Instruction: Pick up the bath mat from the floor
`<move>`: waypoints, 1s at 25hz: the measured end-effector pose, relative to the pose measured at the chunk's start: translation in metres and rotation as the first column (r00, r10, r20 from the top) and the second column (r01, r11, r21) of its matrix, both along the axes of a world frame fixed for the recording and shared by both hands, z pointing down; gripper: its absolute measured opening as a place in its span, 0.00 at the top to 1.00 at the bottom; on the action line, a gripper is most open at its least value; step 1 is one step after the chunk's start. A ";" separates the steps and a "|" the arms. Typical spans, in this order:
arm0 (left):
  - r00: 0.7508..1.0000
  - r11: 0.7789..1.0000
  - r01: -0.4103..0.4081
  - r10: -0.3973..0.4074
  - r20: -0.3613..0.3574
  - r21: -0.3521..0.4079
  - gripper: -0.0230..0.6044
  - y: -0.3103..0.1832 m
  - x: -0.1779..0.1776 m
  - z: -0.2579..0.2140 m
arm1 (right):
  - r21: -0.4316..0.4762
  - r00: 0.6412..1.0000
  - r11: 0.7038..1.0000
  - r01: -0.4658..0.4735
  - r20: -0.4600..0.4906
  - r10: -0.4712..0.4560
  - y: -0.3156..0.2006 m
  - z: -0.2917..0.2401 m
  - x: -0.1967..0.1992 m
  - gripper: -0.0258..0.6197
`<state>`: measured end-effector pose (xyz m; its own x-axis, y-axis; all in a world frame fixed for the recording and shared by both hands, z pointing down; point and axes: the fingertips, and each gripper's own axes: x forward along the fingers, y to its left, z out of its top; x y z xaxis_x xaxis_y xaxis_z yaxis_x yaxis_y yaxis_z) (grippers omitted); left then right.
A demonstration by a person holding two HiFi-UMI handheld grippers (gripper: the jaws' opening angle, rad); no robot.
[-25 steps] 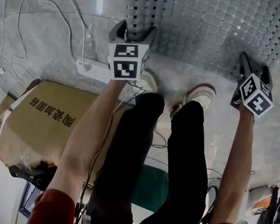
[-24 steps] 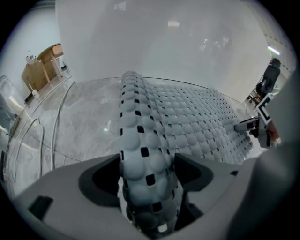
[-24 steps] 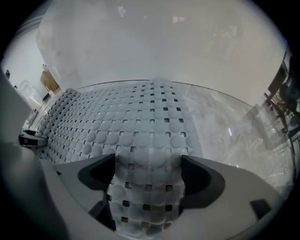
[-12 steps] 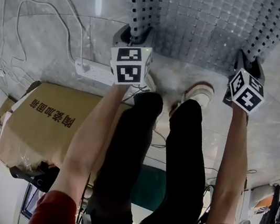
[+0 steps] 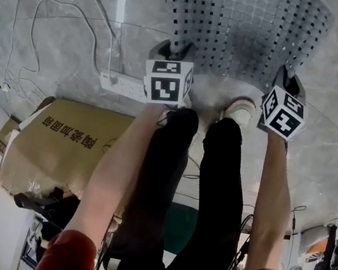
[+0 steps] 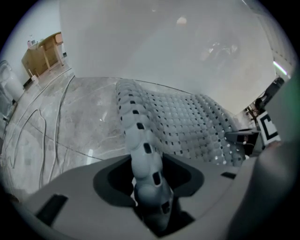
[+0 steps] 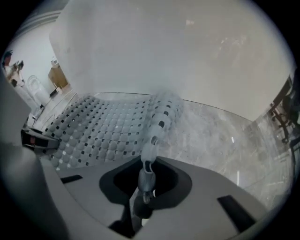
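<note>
You have the bath mat point(image 5: 251, 29) held by its near edge, with 1 pair of tongs at each near corner. Your left tongs point(image 6: 151, 192) have just been closing and now clamp a thick, rolled fold of the mat's left border. The jaws stand partly apart because of that bulk. Your right tongs point(image 7: 143, 190) have also just been closing and are pinched almost together on a thin strip of the right border, which is squeezed narrow where it passes between them.

Both tongs point steeply down just ahead of your shoes point(image 5: 242, 111). From each grip the border curves down and away to the marble floor point(image 5: 64, 30), where most of the mat appears to lie flat.

Taking 2 corners suits a soft, perforated sheet like this. It keeps the near edge spread, so the mat should peel up from 1 side and not bunch. I judge the lift as barely begun.

Your right grip looks the weaker, since it has so little material in it. A mat like this may also cling to the smooth stone. The power strip point(image 5: 123, 85) and its cable lie to your left, clear of the mat.
</note>
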<state>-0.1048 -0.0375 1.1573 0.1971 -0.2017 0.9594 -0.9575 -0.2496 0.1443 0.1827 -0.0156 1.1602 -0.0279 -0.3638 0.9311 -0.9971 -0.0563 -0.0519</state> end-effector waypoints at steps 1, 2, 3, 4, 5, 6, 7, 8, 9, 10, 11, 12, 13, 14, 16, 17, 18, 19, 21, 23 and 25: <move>1.000 1.000 0.007 -0.007 -0.005 -0.001 0.66 0.000 0.002 -0.008 | -0.004 1.000 1.000 -0.017 0.016 0.017 0.000 -0.007 -0.002 0.87; 1.000 1.000 0.013 -0.013 -0.009 0.001 0.66 0.000 0.005 -0.016 | -0.008 0.999 1.000 -0.030 0.030 0.030 0.001 -0.014 -0.004 0.87; 1.000 1.000 0.015 -0.015 -0.010 0.003 0.67 0.000 0.007 -0.025 | -0.012 0.999 0.999 -0.034 0.039 0.035 0.002 -0.022 -0.007 0.87; 1.000 1.000 0.016 -0.015 -0.011 0.003 0.67 0.001 0.009 -0.034 | -0.014 0.998 0.999 -0.033 0.045 0.033 0.004 -0.031 -0.009 0.88; 1.000 1.000 0.015 -0.015 -0.014 -0.001 0.68 0.003 0.011 -0.042 | -0.014 0.998 0.999 -0.029 0.050 0.030 0.005 -0.040 -0.012 0.88; 1.000 1.000 0.015 -0.015 -0.019 -0.009 0.68 0.004 0.012 -0.051 | -0.014 0.998 1.000 -0.025 0.054 0.026 0.006 -0.049 -0.015 0.88; 1.000 1.000 0.014 -0.014 -0.025 -0.017 0.68 0.006 0.014 -0.059 | -0.013 0.998 1.000 -0.023 0.059 0.023 0.007 -0.060 -0.018 0.88; 1.000 1.000 0.010 -0.011 -0.029 -0.024 0.68 0.008 0.015 -0.068 | -0.014 0.998 1.000 -0.020 0.064 0.021 0.009 -0.070 -0.020 0.88; 1.000 1.000 0.003 -0.003 -0.029 -0.030 0.68 0.011 0.015 -0.078 | -0.017 0.997 1.000 -0.017 0.069 0.018 0.011 -0.081 -0.023 0.88; 1.000 0.999 -0.007 0.006 -0.025 -0.036 0.68 0.014 0.016 -0.089 | -0.021 0.997 1.000 -0.014 0.074 0.016 0.014 -0.093 -0.025 0.88; 1.000 0.999 -0.015 0.015 -0.020 -0.040 0.68 0.018 0.017 -0.101 | -0.025 0.997 1.000 -0.012 0.078 0.014 0.016 -0.105 -0.026 0.88; 1.000 0.999 -0.021 0.021 -0.014 -0.043 0.68 0.021 0.018 -0.113 | -0.028 0.997 1.000 -0.011 0.082 0.013 0.018 -0.118 -0.027 0.88; 1.000 0.999 -0.023 0.023 -0.010 -0.044 0.69 0.023 0.019 -0.125 | -0.029 0.996 1.000 -0.010 0.087 0.013 0.019 -0.131 -0.028 0.88; 1.000 0.999 -0.021 0.021 -0.007 -0.045 0.69 0.026 0.020 -0.138 | -0.028 0.996 1.000 -0.011 0.090 0.014 0.020 -0.144 -0.029 0.88; 1.000 0.999 -0.014 0.014 -0.005 -0.044 0.69 0.029 0.023 -0.166 | -0.021 0.996 1.000 -0.016 0.092 0.018 0.022 -0.174 -0.030 0.88; 1.000 0.999 -0.011 0.011 -0.006 -0.042 0.69 0.030 0.026 -0.181 | -0.016 0.996 1.000 -0.018 0.092 0.019 0.023 -0.190 -0.031 0.88; 1.000 0.999 -0.009 0.008 -0.009 -0.039 0.69 0.030 0.029 -0.196 | -0.011 0.996 1.000 -0.018 0.090 0.019 0.023 -0.206 -0.031 0.88; 1.000 0.999 -0.007 0.007 -0.012 -0.036 0.69 0.030 0.032 -0.213 | -0.006 0.996 1.000 -0.015 0.088 0.016 0.024 -0.223 -0.031 0.88; 1.000 1.000 -0.007 0.007 -0.021 -0.025 0.70 0.029 0.039 -0.248 | 0.005 0.996 1.000 -0.008 0.086 0.008 0.025 -0.258 -0.032 0.88; 0.999 1.000 -0.011 0.010 -0.033 -0.005 0.70 0.026 0.046 -0.284 | 0.019 0.997 1.000 -0.010 0.083 0.009 0.025 -0.295 -0.032 0.88; 0.999 1.000 -0.017 0.018 -0.042 0.015 0.70 0.024 0.050 -0.322 | 0.032 0.997 0.999 -0.024 0.080 0.022 0.027 -0.333 -0.031 0.88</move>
<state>-0.0550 -0.0137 0.8357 0.2409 -0.2116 0.9472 -0.9462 -0.2685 0.1806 0.1520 0.0113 0.8268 -0.0923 -0.3960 0.9136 -0.9882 -0.0763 -0.1329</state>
